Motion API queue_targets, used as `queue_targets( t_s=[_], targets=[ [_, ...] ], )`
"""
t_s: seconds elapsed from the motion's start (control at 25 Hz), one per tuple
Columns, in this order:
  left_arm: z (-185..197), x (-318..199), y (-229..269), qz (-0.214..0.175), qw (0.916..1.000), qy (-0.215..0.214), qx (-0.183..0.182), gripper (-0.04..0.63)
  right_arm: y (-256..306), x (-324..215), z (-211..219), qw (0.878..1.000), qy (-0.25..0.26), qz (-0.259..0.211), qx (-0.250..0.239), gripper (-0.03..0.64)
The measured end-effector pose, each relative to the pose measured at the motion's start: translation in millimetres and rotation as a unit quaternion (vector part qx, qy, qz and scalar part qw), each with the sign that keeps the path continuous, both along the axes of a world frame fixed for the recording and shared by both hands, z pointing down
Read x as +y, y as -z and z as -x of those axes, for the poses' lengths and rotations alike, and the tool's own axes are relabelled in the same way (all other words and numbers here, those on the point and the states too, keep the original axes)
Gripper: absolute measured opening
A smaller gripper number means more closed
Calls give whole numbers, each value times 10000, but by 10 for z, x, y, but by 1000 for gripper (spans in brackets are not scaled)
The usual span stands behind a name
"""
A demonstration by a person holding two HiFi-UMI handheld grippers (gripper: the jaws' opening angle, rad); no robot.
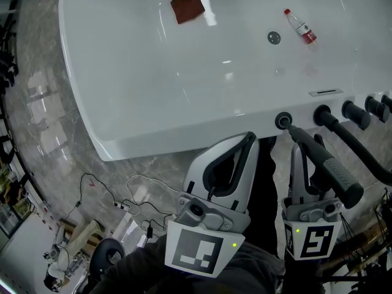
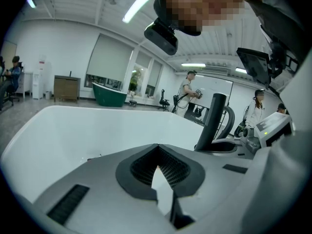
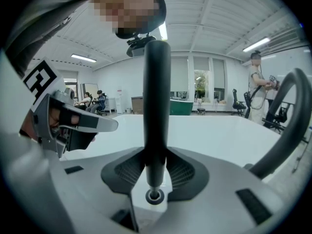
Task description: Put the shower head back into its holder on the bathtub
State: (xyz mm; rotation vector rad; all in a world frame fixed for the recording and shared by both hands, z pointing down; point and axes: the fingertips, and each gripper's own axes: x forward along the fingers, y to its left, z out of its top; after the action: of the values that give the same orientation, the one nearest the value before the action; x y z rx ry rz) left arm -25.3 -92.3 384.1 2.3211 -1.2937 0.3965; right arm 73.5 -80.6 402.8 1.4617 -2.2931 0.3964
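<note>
Your right hand-held gripper (image 1: 304, 149) is shut on the black shower head (image 1: 331, 170), its tip right at the holder (image 1: 282, 120) on the bathtub (image 1: 153, 103); your left hand-held gripper (image 1: 250, 138) is closed and empty.

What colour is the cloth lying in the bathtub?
Reddish brown; the cloth shows best in the head view.

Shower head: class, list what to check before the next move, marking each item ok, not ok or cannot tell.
1. Right tongs clamped on the shower head: ok.
2. Its tip lined up with the holder: ok.
3. Shower head seated in the holder: not ok, only the tip is at the opening.
4. Left tongs empty, clear of the holder: ok.
5. Hose free to follow: cannot tell, it runs out of view.
</note>
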Motion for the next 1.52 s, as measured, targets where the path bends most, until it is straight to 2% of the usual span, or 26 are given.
queue_targets(
  t_s=[1.52],
  targets=[
    [201,-14,-288,255,9996,141,-40,3,-650,22,51,9986,17,430,294,143]
  ],
)
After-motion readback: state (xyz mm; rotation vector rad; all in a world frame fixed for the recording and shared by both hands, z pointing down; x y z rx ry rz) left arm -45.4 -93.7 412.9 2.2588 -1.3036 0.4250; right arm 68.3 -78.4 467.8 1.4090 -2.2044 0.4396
